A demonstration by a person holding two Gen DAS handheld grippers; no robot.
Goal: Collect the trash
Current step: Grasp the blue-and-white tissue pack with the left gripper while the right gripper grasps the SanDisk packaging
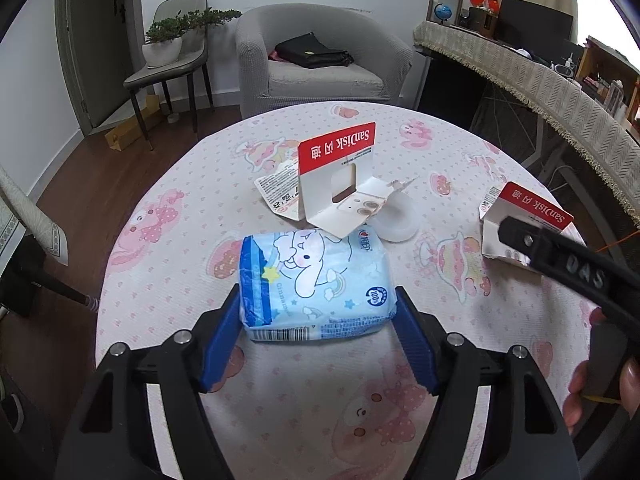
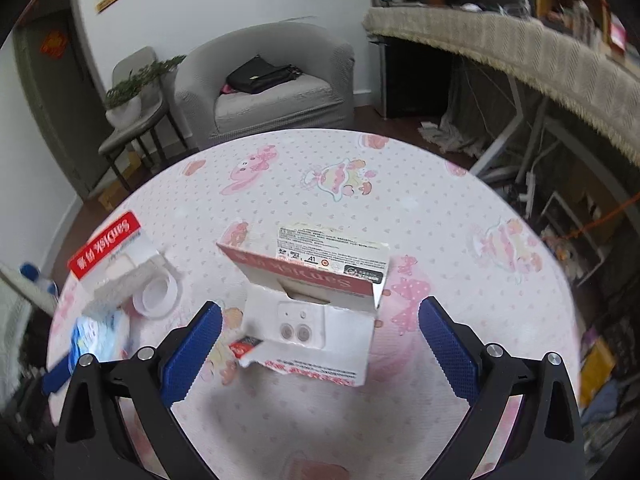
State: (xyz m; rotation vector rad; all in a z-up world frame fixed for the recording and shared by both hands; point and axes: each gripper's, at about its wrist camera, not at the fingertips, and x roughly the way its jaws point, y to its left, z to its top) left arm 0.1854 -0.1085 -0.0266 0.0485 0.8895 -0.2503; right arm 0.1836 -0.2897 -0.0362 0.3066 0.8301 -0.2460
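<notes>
Now my left gripper (image 1: 316,334) has its blue fingers (image 1: 222,340) around the pale blue tissue pack (image 1: 316,284) on the pink-patterned tabletop (image 1: 420,300), pads about touching it. My right gripper (image 2: 320,348), wide open, straddles a torn red-and-white card package (image 2: 320,300).

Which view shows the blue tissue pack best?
Left wrist: the blue tissue pack lies sharp and whole between the left claw's fingers. Right wrist shows it only as a blurred patch at the left edge.

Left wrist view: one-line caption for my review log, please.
Left gripper straddles a blue tissue pack on the pink table, torn SanDisk card packaging lying behind.
</notes>
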